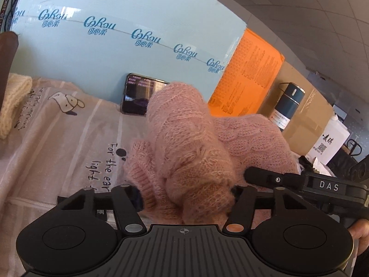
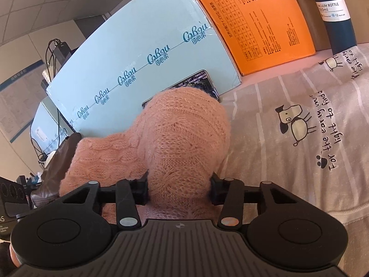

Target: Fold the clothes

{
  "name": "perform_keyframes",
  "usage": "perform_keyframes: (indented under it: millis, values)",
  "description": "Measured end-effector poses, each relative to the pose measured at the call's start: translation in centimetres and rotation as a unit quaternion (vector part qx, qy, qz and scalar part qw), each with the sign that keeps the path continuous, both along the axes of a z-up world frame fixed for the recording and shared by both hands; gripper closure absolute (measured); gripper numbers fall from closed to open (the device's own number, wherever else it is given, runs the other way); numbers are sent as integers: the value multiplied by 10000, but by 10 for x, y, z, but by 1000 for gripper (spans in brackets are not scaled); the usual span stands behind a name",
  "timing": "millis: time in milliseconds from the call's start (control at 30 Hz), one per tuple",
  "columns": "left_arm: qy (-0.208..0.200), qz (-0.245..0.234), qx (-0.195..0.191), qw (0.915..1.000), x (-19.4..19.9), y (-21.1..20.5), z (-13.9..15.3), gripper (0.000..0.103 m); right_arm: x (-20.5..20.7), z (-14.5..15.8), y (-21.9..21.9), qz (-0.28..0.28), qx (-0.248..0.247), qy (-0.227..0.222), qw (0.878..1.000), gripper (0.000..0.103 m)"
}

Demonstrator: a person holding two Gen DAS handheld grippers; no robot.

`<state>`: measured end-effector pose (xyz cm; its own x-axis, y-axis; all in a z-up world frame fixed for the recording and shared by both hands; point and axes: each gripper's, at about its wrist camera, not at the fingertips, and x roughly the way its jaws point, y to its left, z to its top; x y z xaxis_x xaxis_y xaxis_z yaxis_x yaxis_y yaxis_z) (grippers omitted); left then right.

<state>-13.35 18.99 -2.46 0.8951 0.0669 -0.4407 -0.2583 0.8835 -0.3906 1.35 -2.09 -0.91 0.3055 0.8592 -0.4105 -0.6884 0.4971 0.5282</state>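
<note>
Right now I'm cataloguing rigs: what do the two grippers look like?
Both the left gripper and right gripper are matte black, with ribbed bases, two round discs and silver pivot pins. The right one's side reads DAS in white.

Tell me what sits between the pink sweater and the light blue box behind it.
A smartphone leans against the light blue box, directly behind the bunched pink sweater. Both wrist views show it; the sweater hides part of its screen.

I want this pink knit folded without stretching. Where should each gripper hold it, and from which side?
Hold the pink sweater by its bunched edge nearest the grippers, approaching low from the near side: left gripper, right gripper already pinch such humps, thick enough for grip.
</note>
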Motion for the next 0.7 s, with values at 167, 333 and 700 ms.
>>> perform_keyframes:
  millis: [167, 333, 700]
  values:
    - [-429, -362, 502, 9972, 3, -28, 28, 54, -7, 25, -19, -120, 313, -208, 9992, 67]
    - [-942, -989, 806, 9873, 34, -70, 61, 54, -3, 51, -79, -680, 771, -640, 9926, 67]
    - [-1189, -2795, 612, 9508, 212, -221, 78, 55, 52, 56, -257, -3067, 878, -1305, 9387, 66]
